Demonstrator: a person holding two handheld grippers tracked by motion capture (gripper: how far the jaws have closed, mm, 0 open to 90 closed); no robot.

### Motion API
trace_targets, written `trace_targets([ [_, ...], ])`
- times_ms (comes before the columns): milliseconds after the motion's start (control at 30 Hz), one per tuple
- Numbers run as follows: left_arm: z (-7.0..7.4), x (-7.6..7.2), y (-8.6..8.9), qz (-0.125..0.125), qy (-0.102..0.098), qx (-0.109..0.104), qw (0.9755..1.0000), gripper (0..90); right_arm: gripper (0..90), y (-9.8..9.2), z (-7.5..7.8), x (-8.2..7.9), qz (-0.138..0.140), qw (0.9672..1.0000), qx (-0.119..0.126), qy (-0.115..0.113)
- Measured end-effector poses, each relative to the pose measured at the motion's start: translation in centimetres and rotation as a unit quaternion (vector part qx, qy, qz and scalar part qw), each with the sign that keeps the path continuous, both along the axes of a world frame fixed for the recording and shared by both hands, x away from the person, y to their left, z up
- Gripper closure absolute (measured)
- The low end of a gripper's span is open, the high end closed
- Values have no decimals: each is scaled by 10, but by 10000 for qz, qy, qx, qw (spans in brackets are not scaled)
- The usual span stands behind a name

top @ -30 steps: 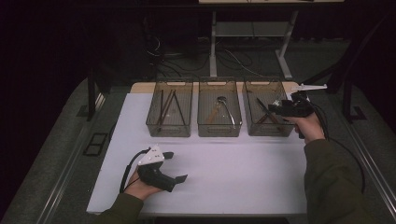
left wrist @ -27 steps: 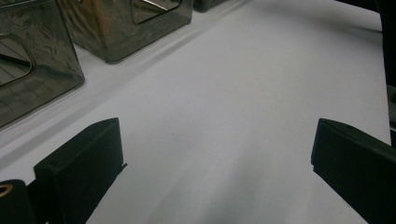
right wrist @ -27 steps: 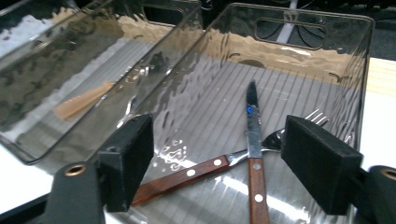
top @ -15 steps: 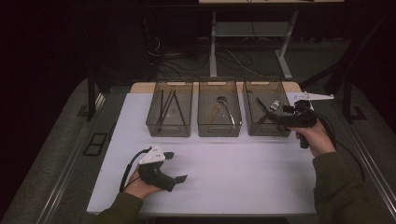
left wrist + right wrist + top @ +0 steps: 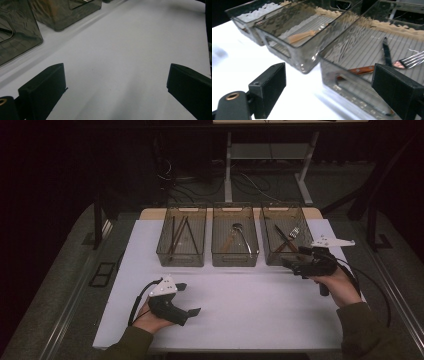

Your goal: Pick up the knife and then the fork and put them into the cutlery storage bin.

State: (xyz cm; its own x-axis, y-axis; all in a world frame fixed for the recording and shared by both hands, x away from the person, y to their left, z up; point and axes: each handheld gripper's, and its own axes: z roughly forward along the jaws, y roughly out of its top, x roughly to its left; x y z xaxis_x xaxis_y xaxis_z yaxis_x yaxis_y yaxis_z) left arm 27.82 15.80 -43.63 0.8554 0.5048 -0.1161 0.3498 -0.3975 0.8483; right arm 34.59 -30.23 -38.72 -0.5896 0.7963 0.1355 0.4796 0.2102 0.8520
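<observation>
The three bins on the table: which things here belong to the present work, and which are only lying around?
In the work: right gripper, open and empty; right bin with fork.
Lying about: left gripper, middle bin, left bin.

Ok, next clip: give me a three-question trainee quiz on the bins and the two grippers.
1. How many clear bins stand in the row at the far edge of the white mat?
2. True or false: the right gripper holds a fork.
3. Which bin holds the fork? A. left bin B. middle bin C. right bin

Key:
1. Three: left bin, middle bin, right bin.
2. False. Its jaws are open, have just been opening, and have nothing between them; it sits just in front of the right bin.
3. C. The fork lies in the right bin among dark-handled utensils; the middle bin holds a spoon.
</observation>
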Motion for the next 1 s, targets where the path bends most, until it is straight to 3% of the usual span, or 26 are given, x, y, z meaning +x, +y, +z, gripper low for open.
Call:
trace_targets([
  [400, 1, -1, 0, -1, -7, -27, 10000, 9, 126, 6, -24, -31, 280, 9995, -140, 70],
  [1000, 1, -1, 0, 0, -5, -8, 10000, 9, 127, 14, -50, -74, 565, 9983, -16, 136],
])
